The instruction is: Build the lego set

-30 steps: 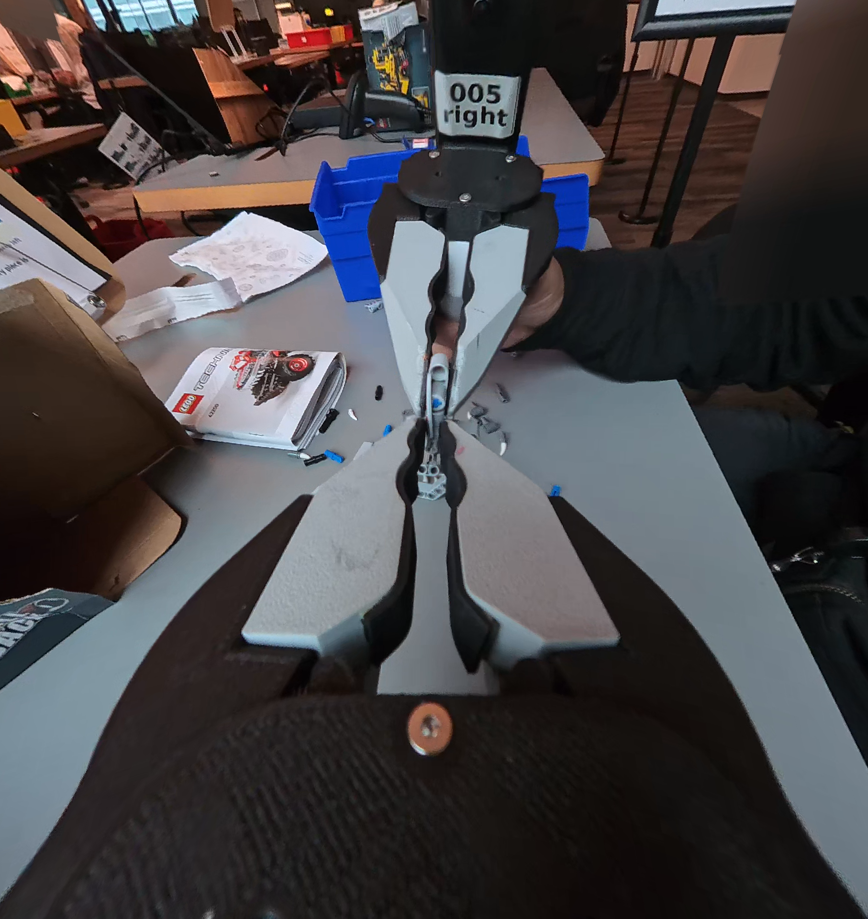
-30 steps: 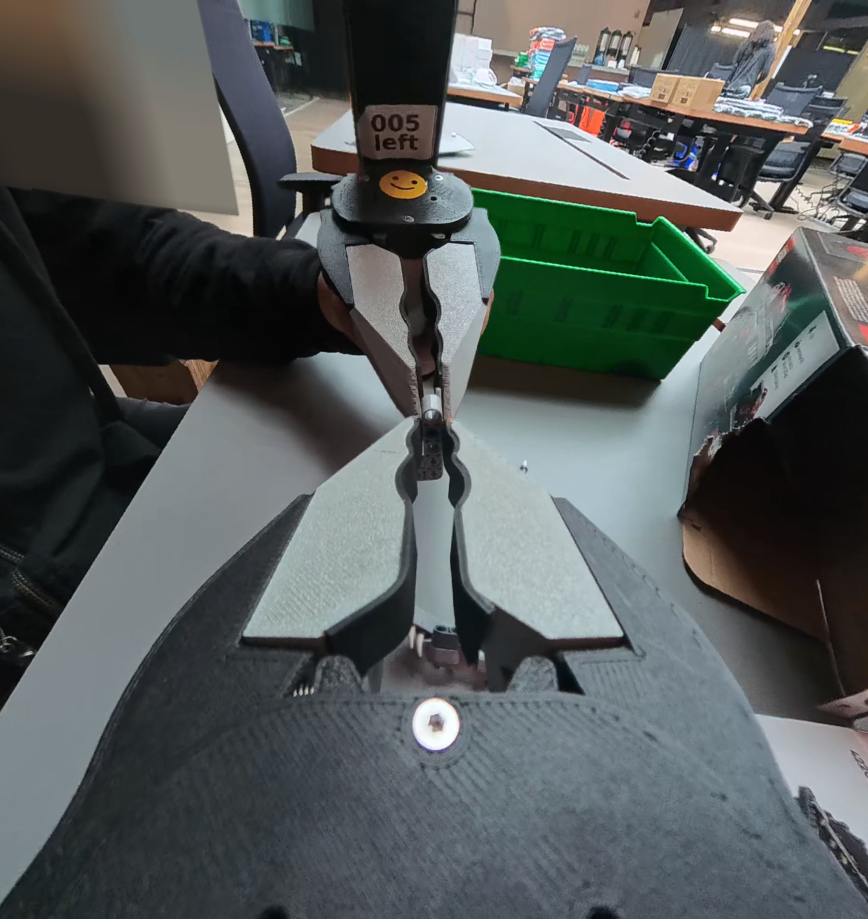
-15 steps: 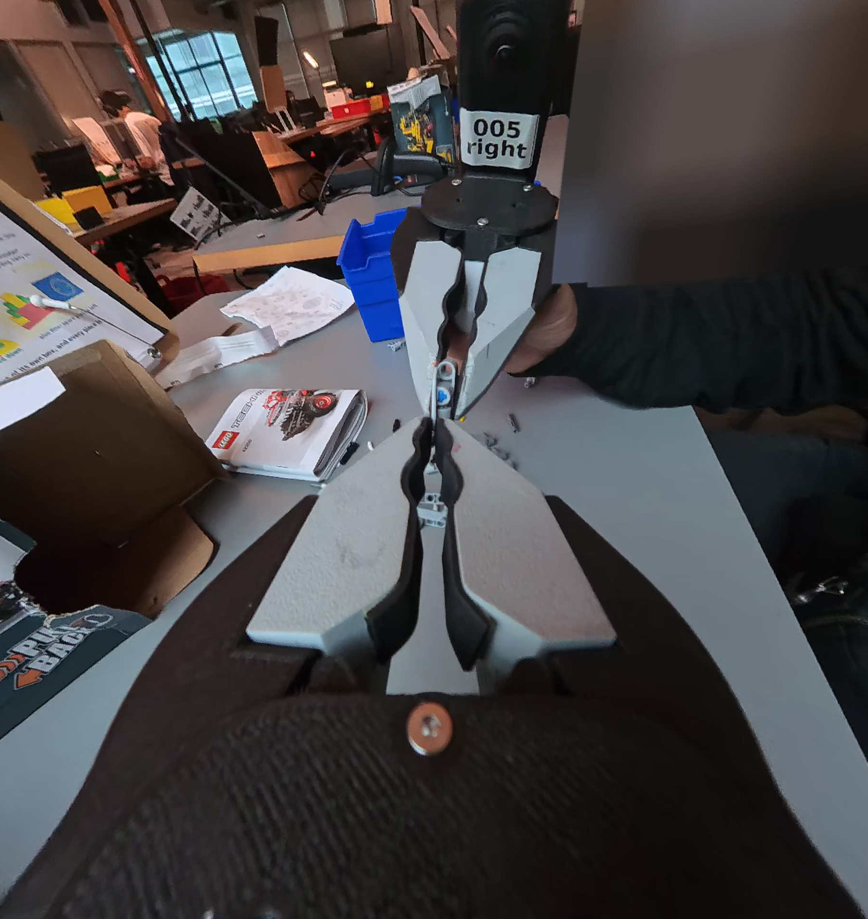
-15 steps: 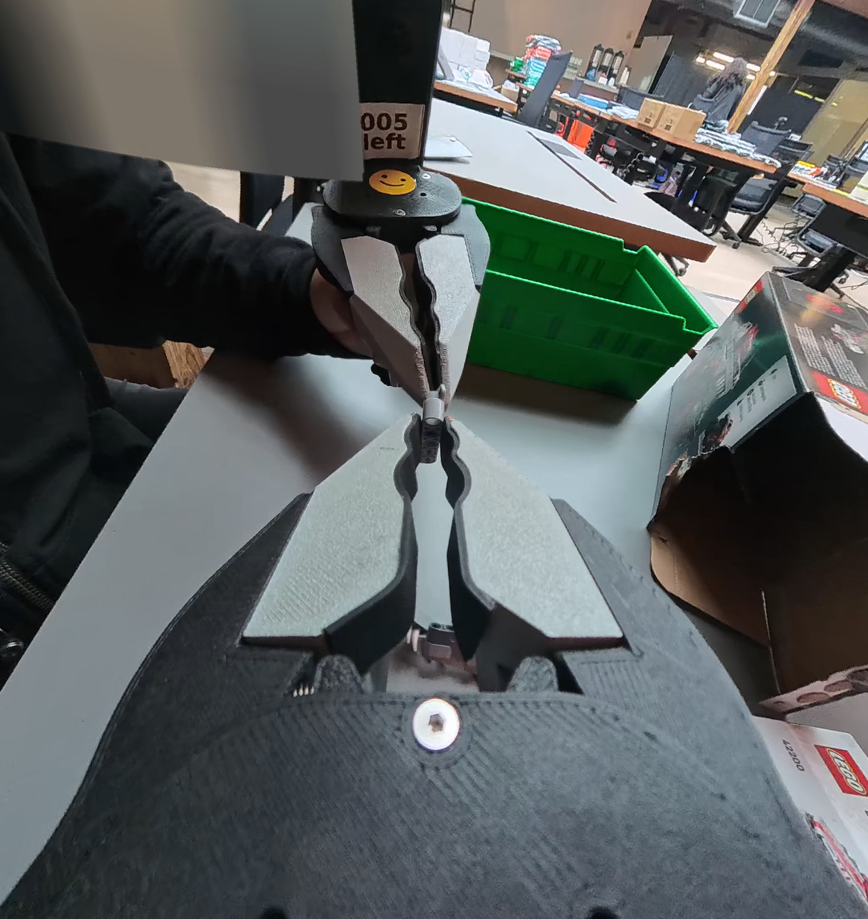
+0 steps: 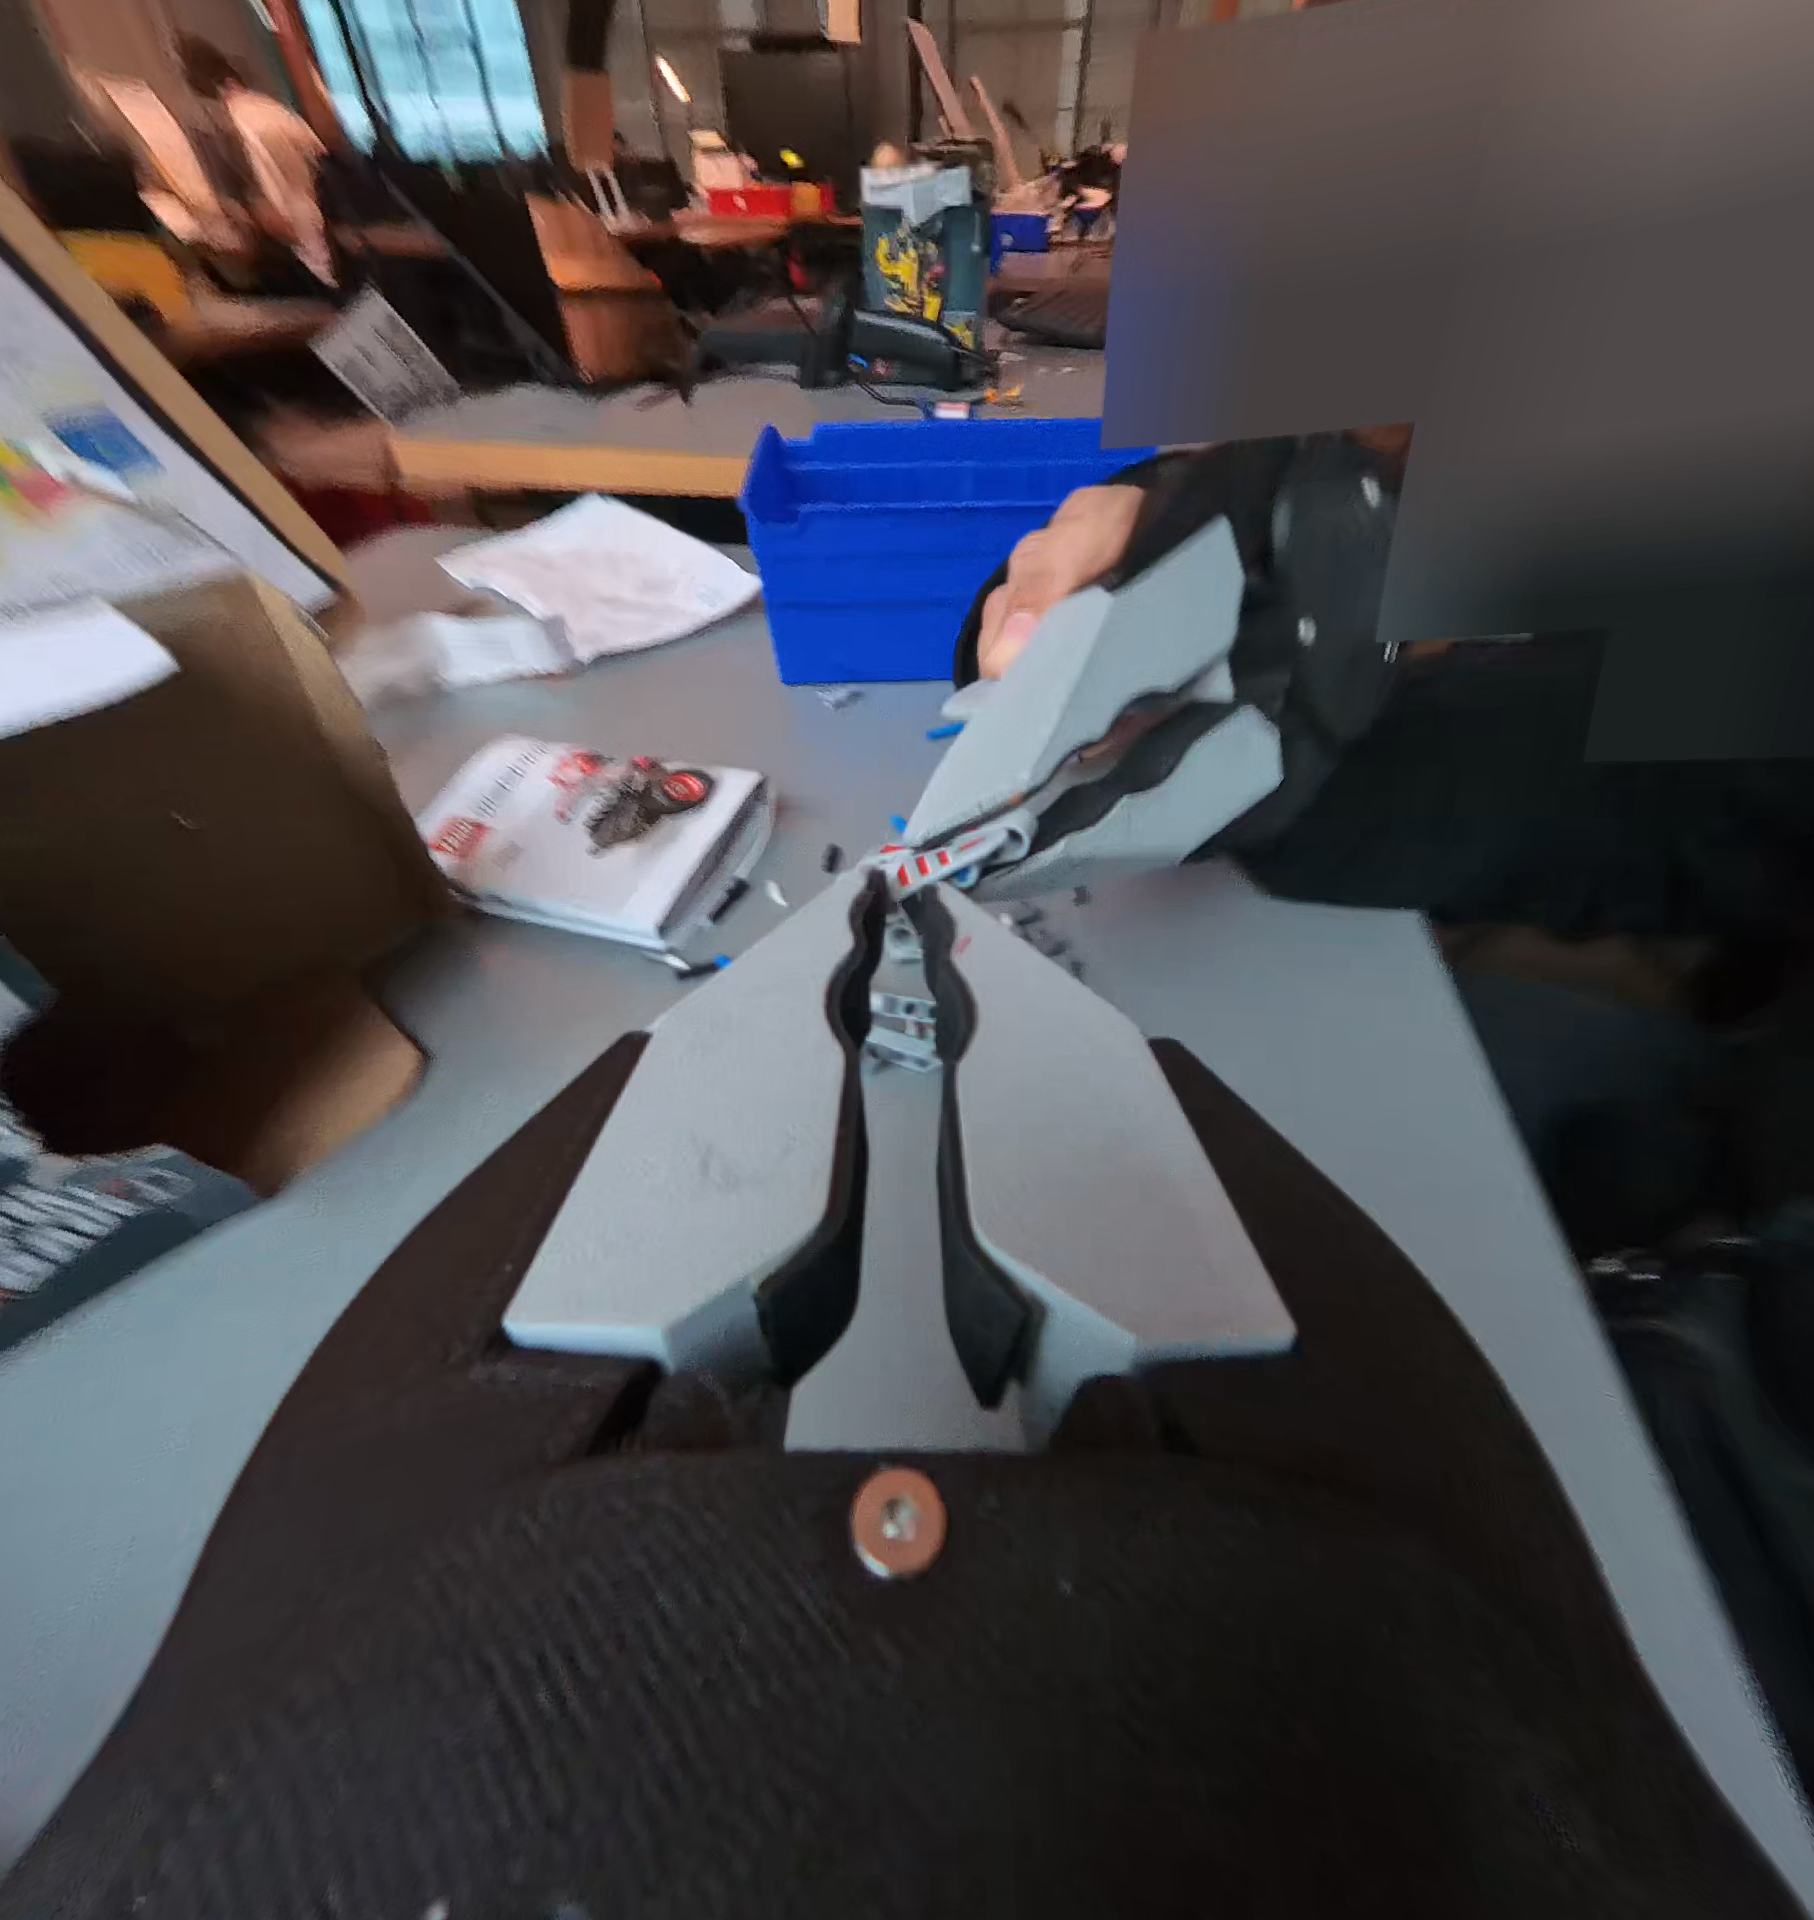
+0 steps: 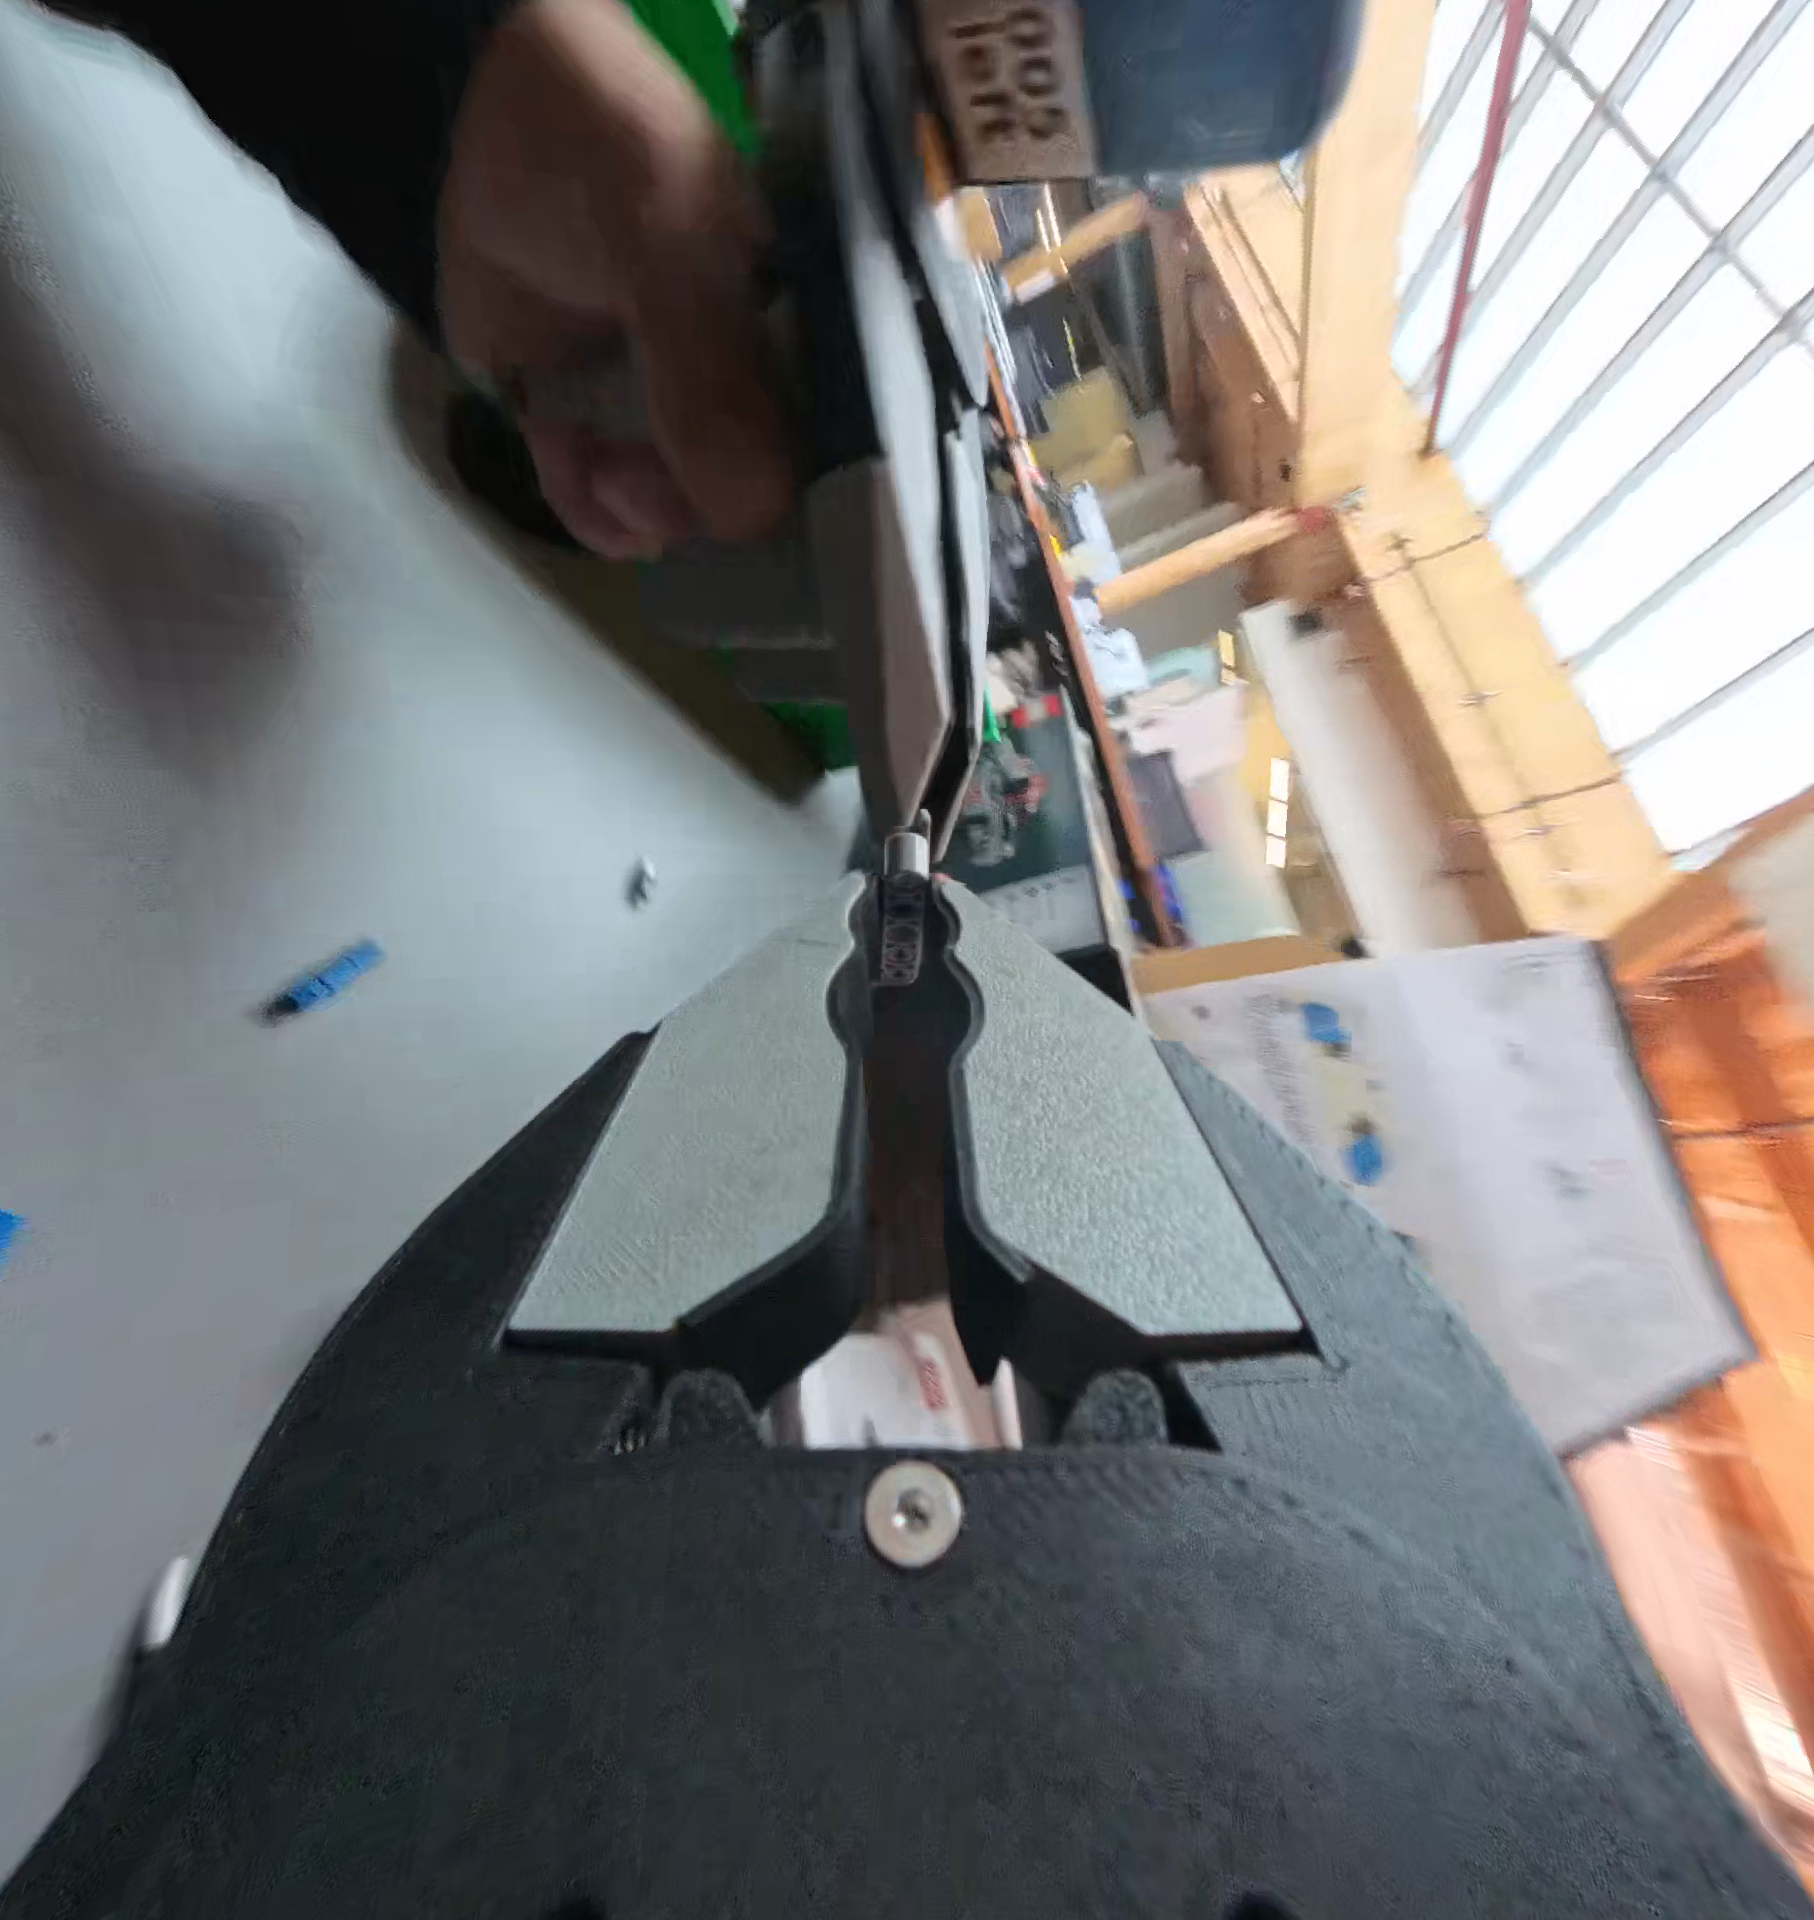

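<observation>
1. The left hand-held gripper (image 5: pixel 908 914) is clamped on a small grey lego piece (image 5: pixel 908 1023), raised above the grey bench (image 5: pixel 1246 1039).
2. The right hand-held gripper (image 6: pixel 908 899) is clamped on a grey beam with red stripes (image 5: pixel 934 858), which meets the left piece tip to tip. It is tilted steeply against the left one.
3. The step looks like mating these two parts. Keep both grips firm, line up the connecting axis before pushing, and press straight along it.
4. Avoid twisting: a small part can pivot between the pads or pop out.
5. Loose pieces (image 6: pixel 323 979) lie on the bench, and the instruction booklet (image 5: pixel 602 831) is beside the blue bin (image 5: pixel 882 561).
</observation>
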`<state>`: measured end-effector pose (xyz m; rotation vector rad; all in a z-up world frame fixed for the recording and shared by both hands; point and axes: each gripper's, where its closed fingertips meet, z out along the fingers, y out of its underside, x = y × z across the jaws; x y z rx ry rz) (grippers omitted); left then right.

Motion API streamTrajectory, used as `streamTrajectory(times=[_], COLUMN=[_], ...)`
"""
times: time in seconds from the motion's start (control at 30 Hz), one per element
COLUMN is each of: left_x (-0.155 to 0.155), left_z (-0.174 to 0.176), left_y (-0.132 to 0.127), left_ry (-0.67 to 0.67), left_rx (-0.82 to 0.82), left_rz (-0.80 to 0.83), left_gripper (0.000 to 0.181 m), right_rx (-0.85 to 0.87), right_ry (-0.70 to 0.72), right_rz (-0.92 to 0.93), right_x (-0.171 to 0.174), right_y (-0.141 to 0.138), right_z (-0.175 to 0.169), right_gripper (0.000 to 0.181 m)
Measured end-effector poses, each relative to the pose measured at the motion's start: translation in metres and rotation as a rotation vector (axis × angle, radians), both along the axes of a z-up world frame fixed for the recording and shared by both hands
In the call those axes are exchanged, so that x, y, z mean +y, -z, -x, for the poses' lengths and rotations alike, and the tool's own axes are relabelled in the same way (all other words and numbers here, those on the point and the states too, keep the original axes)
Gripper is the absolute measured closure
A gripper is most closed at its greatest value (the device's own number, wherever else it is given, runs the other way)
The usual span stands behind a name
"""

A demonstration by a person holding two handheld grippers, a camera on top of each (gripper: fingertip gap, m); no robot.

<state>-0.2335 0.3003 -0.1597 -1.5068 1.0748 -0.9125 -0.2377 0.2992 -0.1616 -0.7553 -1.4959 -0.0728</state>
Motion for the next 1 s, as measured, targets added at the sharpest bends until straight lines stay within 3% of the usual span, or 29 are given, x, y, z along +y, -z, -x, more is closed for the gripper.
streamTrajectory(times=[0.07, 0.17, 0.27, 0.53, 0.63, 1.0], left_x=[0.005, 0.007, 0.002, -0.005, -0.011, -0.003], left_z=[0.005, 0.007, 0.005, 0.003, 0.001, 0.003], left_y=[0.003, 0.000, -0.008, -0.003, -0.003, 0.004], left_ry=[0.017, 0.041, 0.104, 0.251, 0.309, 0.295], left_rx=[-0.048, -0.121, -0.222, -0.354, -0.379, -0.448], left_rz=[0.127, 0.226, 0.319, 0.633, 0.706, 0.809], left_gripper=[0.176, 0.159, 0.158, 0.166, 0.165, 0.174], right_rx=[-0.013, -0.017, -0.079, -0.086, -0.094, -0.151], right_ry=[0.064, 0.114, 0.122, 0.136, 0.147, 0.197], right_rz=[-0.110, -0.195, -0.250, -0.358, -0.373, -0.449], right_x=[0.004, 0.010, 0.009, 0.004, 0.005, 0.008], right_y=[-0.003, -0.009, 0.002, -0.001, 0.000, 0.005], right_z=[-0.002, -0.006, 0.000, 0.004, 0.004, 0.009], right_gripper=[0.177, 0.178, 0.177, 0.177, 0.177, 0.173])
